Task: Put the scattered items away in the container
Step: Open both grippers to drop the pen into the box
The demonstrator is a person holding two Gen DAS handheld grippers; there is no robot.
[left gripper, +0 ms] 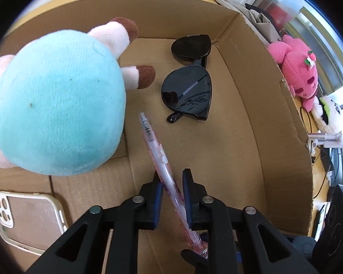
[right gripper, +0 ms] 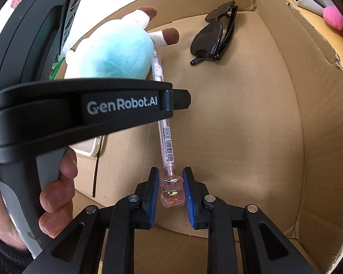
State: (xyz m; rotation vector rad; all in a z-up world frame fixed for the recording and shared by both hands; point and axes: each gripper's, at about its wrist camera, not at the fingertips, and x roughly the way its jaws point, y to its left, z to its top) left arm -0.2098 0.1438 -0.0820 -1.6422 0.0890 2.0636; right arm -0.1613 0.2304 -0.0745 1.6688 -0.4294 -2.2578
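Note:
A clear pink pen [left gripper: 153,141] slants over the floor of the cardboard box [left gripper: 274,91]. My left gripper [left gripper: 171,182] straddles its barrel from above. The barrel leans on the right pad and a gap shows at the left pad, so the jaws are open. My right gripper [right gripper: 171,182] is shut on the pen's [right gripper: 167,141] clear pink end charm. The left gripper [right gripper: 183,100], held by a hand [right gripper: 57,194], crosses the pen in the right wrist view. Inside the box lie black sunglasses [left gripper: 187,91], a light-blue plush [left gripper: 57,105] and a cream phone case [left gripper: 27,219].
Outside the box's right wall lie a pink plush [left gripper: 297,73] and a white plush [left gripper: 329,114], with cables and a white clamp beyond. The box floor [right gripper: 251,125] right of the pen is bare cardboard. The sunglasses [right gripper: 212,36] rest near the far corner.

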